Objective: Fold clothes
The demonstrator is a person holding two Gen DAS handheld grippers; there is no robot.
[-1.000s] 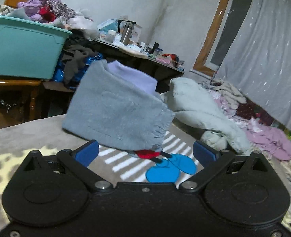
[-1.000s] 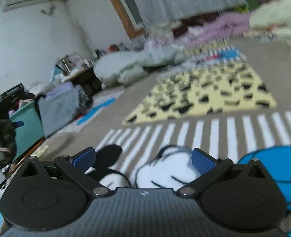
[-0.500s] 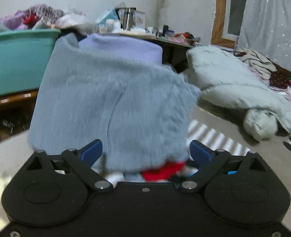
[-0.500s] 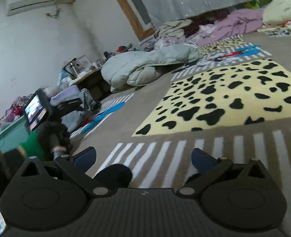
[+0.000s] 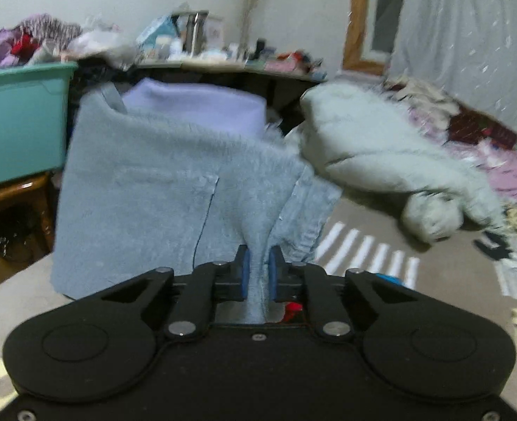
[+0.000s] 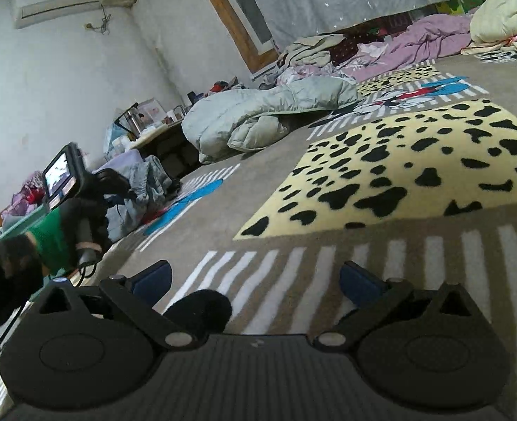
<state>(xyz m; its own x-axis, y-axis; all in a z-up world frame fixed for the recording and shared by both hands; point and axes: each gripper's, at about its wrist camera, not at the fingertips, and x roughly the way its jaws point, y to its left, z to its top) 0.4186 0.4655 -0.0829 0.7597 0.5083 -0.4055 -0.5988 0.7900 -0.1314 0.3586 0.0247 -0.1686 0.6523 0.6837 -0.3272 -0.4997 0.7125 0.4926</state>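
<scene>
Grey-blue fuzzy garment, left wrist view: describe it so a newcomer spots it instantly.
Find the teal bin on the left; the grey-blue fuzzy garment stands just right of it, pinched in the left gripper. Unlike the smooth lilac garment behind, it is shaggy, with a ribbed hem.

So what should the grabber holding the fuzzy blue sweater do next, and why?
Probably lift and pull back a little. The left gripper has its jaws shut on the blue sweater, which sits on a folded stack; the right gripper is open and far off.
</scene>
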